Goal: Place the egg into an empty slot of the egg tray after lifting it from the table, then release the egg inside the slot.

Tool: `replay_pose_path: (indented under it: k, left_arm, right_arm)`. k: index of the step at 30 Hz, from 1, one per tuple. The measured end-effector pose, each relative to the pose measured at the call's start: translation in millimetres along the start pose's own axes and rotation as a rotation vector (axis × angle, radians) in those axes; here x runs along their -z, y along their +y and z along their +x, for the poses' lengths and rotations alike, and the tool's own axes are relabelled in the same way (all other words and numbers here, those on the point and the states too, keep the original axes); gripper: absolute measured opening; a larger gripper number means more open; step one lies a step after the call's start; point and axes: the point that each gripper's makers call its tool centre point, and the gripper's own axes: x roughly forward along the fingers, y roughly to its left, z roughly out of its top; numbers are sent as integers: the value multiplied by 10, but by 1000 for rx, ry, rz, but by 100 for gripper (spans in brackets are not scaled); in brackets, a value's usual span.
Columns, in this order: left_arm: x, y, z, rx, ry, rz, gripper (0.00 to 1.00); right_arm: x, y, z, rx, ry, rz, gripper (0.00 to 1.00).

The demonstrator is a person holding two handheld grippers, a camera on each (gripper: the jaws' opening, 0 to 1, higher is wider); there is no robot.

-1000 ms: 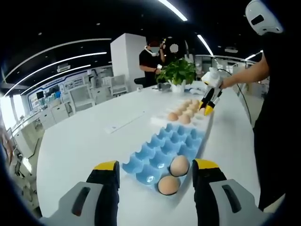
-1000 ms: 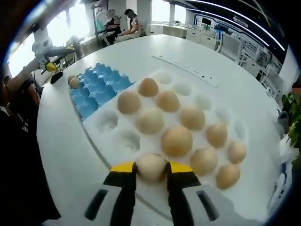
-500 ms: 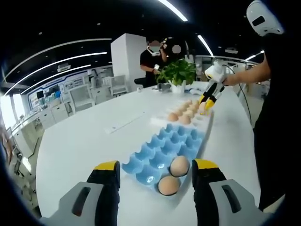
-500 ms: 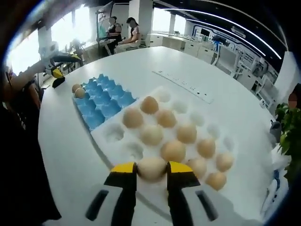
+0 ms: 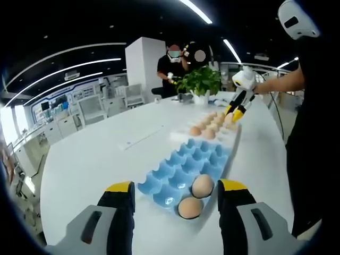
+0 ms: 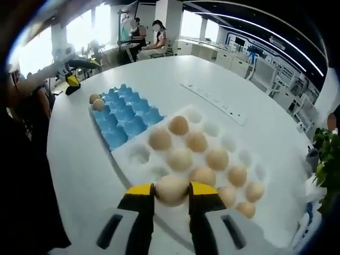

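1. Between my right gripper's (image 6: 171,195) yellow-tipped jaws sits a pale beige egg (image 6: 171,190), pinched at both sides and held above the near edge of the white foam egg tray (image 6: 139,155).
2. That white tray lies on the round white worktop (image 6: 159,74) and carries about ten more brownish eggs (image 6: 179,158); several of its slots sit vacant, mostly along the left side and the far edge.
3. Just beside the white tray, touching or nearly touching its far-left edge, lies a blue moulded-pulp egg tray (image 6: 123,112). Two brown eggs (image 6: 96,101) rest in the slots at its far end, next to my left gripper.
4. From the left gripper view, my left gripper (image 5: 175,197) hovers low over the worktop (image 5: 95,159) with its jaws spread wide and nothing between them.
5. The blue tray (image 5: 183,167) runs away from those jaws, its two eggs (image 5: 196,195) in the nearest slots.
6. Farther along, my right gripper (image 5: 237,109) hangs over the white tray (image 5: 212,127), near a potted green plant (image 5: 201,82).
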Motion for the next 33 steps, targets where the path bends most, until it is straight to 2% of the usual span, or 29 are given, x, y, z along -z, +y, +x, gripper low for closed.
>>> replay_pose_path:
  k: [11,20,29,33]
  left_arm:
    - [-13,7,6,-2,-4,0,63]
    - [-8,10,-8,-5,-4,-2,63]
    - [14,15,-8,-4,2,-2,63]
    - [18,19,-6,-3,2,-2,63]
  right_arm:
    - [-116,113,49,-32,-16,-30,24]
    - [-268,299,171,-81,-31,-71,25]
    - [-467,557,330,-147,-55,-107,25]
    - [-610,715,417,-185,-74,-137,25]
